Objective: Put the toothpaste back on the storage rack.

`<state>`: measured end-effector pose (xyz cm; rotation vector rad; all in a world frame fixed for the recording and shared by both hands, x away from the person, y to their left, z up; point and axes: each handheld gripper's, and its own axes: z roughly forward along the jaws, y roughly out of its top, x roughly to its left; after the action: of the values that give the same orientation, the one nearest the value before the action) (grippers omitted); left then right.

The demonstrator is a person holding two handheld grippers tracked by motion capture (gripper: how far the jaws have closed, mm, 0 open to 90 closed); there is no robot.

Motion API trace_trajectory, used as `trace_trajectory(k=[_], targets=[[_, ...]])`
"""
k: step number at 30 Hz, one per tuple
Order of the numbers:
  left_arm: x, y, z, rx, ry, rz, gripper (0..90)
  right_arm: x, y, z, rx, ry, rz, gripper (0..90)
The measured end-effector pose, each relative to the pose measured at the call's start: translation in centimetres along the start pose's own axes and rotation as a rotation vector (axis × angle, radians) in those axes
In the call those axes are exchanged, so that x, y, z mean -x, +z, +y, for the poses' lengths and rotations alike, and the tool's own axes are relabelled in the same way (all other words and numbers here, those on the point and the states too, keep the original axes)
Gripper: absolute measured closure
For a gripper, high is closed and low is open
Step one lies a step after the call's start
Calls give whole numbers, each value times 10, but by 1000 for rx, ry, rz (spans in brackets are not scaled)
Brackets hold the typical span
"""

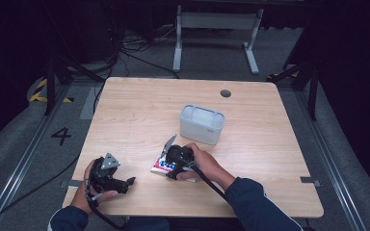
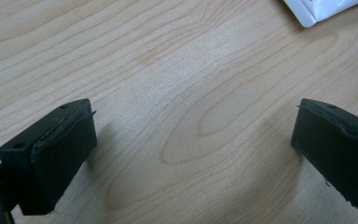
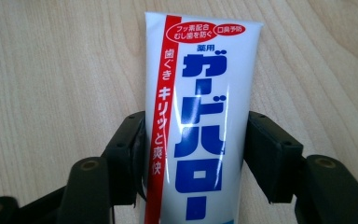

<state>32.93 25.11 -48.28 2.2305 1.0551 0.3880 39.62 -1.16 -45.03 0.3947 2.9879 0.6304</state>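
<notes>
I see the right gripper (image 1: 166, 161) at table centre-front, right hand (image 1: 203, 163) wrapped over it from 4 o'clock, forearm angled in from the lower right. Its jaws sit flush against both sides of the toothpaste tube (image 3: 200, 126), clamped on it. Tube lies flat on the table (image 1: 270, 159), at 7 o'clock from the white container (image 1: 202, 124). Left gripper (image 1: 131, 182) rests low near the front-left edge, left hand (image 1: 94, 185) cupping it, pointing to 3 o'clock. Its jaws stand wide apart over bare wood.
</notes>
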Motion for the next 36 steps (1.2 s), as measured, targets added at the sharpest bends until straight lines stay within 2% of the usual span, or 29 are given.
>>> trace_trajectory(k=[4, 8, 11, 12, 14, 17, 18, 23, 24, 26, 27, 29, 36], targets=[[0, 0, 0, -1, -3, 0, 5, 0, 0, 0, -2, -7, 3, 445], [0, 0, 0, 1, 0, 0, 5, -3, -1, 2, -9, -44, -12, 488], [1, 0, 0, -1, -9, -3, 5, -5, -2, 2, -12, -54, -18, 508], [0, 0, 0, 1, 0, -1, 5, -5, -2, 2, -14, -58, -20, 514], [1, 0, 0, -2, -10, -3, 5, -6, -2, 2, -4, -59, -16, 530], [0, 0, 0, -2, -3, 0, 5, -5, -4, 1, 4, -65, -17, 545], [0, 0, 0, 0, -2, 0, 5, -5, -5, 0, 11, -53, -10, 551], [1, 0, 0, -2, -10, -2, 5, -5, -8, -4, 47, -55, -9, 566], [0, 0, 0, 1, 1, 0, 5, -5, -9, -5, 60, -50, -5, 570], [1, 0, 0, -2, -11, -3, 5, -4, -13, -8, 98, -52, -5, 575], [0, 0, 0, 1, 2, 1, 5, -4, -13, -8, 98, -52, -5, 575], [0, 0, 0, 0, 0, 1, 5, -4, -18, -11, 118, -62, -15, 578], [0, 0, 0, 1, -1, 1, 5, -1, -35, -22, 187, -47, -18, 580]])
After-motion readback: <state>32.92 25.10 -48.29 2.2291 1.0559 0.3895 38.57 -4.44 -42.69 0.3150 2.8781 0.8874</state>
